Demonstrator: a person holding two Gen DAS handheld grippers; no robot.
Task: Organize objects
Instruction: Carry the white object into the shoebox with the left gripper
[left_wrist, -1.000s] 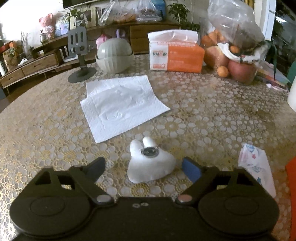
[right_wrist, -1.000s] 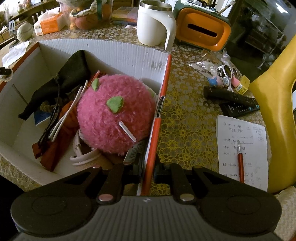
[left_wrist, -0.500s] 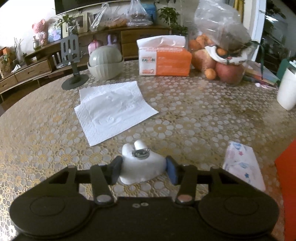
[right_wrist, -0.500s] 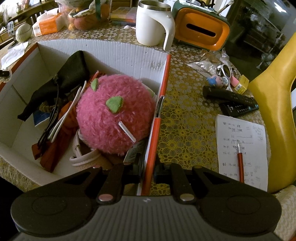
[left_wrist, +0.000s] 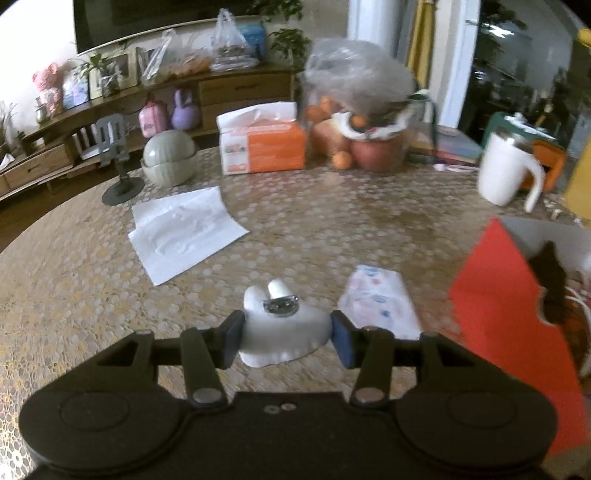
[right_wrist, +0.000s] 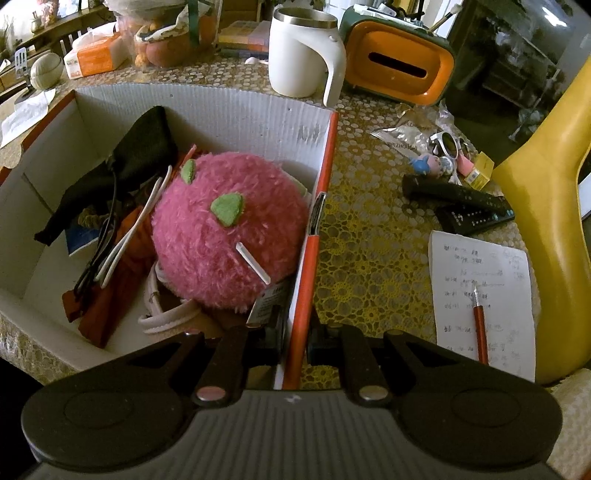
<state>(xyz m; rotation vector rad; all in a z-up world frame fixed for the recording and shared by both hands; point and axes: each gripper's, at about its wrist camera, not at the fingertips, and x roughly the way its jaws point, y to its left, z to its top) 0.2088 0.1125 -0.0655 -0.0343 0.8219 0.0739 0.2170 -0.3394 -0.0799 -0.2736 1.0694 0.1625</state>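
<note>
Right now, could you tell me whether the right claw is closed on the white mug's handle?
No, the right claw is clamped on the box wall, while the white mug stands apart behind the box.

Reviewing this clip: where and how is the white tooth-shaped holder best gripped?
Across its broad lower body, from the near side and above, as the left tool has it now. The white tooth-shaped holder is widest and smoothest there, while its two prongs and the metal piece on top sit at the far end, best avoided.
</note>
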